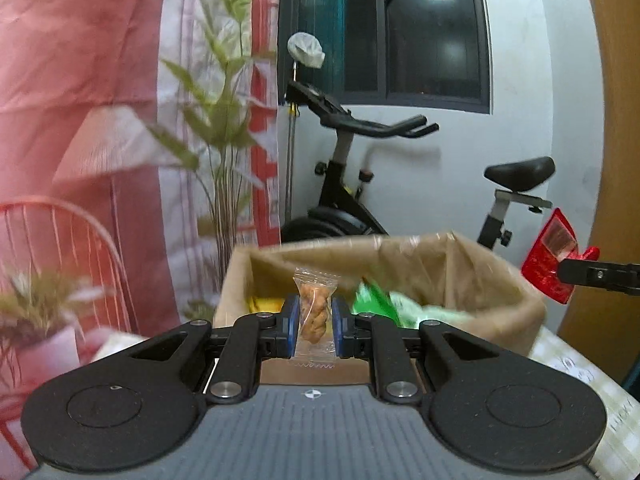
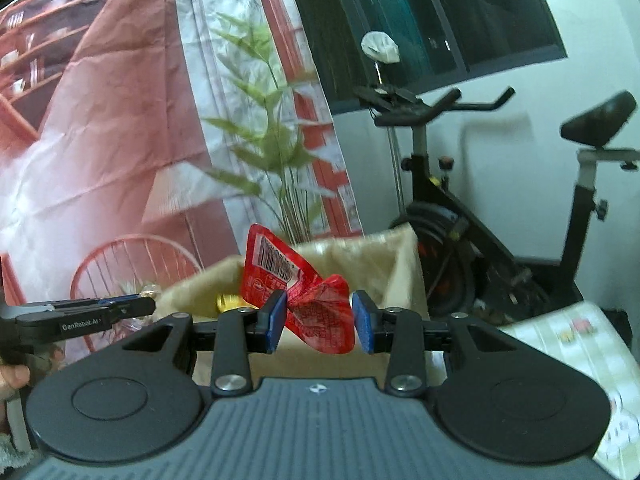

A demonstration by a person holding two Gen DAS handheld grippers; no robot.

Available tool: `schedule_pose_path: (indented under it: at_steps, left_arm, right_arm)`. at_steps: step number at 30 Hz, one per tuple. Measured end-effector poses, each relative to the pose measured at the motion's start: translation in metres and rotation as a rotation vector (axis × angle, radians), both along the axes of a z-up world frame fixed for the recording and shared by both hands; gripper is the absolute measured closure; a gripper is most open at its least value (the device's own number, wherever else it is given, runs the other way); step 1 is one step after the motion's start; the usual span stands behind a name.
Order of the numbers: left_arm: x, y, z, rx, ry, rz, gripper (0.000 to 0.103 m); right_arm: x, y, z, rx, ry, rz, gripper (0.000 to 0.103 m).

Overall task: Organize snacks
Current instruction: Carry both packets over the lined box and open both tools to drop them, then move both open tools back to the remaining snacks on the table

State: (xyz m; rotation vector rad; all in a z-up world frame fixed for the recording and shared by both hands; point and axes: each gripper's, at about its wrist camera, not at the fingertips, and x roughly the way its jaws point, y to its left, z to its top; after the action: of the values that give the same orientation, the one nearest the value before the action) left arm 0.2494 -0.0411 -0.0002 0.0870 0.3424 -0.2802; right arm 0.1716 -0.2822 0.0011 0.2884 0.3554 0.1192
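Squarely between jaws: twist snack.

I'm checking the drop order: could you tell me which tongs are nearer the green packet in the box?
Left. The left tongs, shut on a clear-wrapped snack, sit just left of the green packet. The right tongs hold a red packet farther right.

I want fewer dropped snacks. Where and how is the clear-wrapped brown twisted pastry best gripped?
Grip the clear-wrapped brown twisted pastry across its firm middle, not the thin crimped film ends, which would probably slip. It stands upright, long axis vertical, so come level with one pad at each side. The left gripper holds it just so, in front of the brown cardboard box.
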Motion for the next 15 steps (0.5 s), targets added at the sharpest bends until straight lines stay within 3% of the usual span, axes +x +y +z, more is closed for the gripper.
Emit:
schedule_pose_path:
  at_steps: [4,8,10,11,12,14,15]
  left_arm:
    - [0.041,-0.012,0.007,-0.007,0.045,0.017,0.085]
    - [0.073,-0.019,0.002,-0.003,0.099,0.041,0.084]
    - [0.083,-0.021,-0.004,0.003,0.134,0.056,0.074]
    - [0.086,-0.019,-0.006,0.002,0.151,0.067,0.052]
    - [0.086,-0.017,-0.007,-0.012,0.160,0.070,0.038]
    - [0.080,-0.010,-0.008,-0.028,0.156,0.055,0.038]
    - [0.077,-0.008,-0.009,-0.017,0.157,0.055,0.038]
  right_arm:
    - [0.042,0.005,0.007,-0.062,0.026,-0.012,0.065]
    - [0.078,0.009,-0.005,-0.064,0.106,-0.030,0.064]
    - [0.090,0.010,-0.013,-0.058,0.152,-0.036,0.062]
    - [0.094,0.009,-0.015,-0.053,0.165,-0.035,0.060]
    - [0.095,0.009,-0.017,-0.044,0.173,-0.037,0.052]
    - [0.093,0.005,-0.018,-0.022,0.176,-0.033,0.035]
    - [0.089,0.003,-0.018,-0.015,0.169,-0.029,0.035]
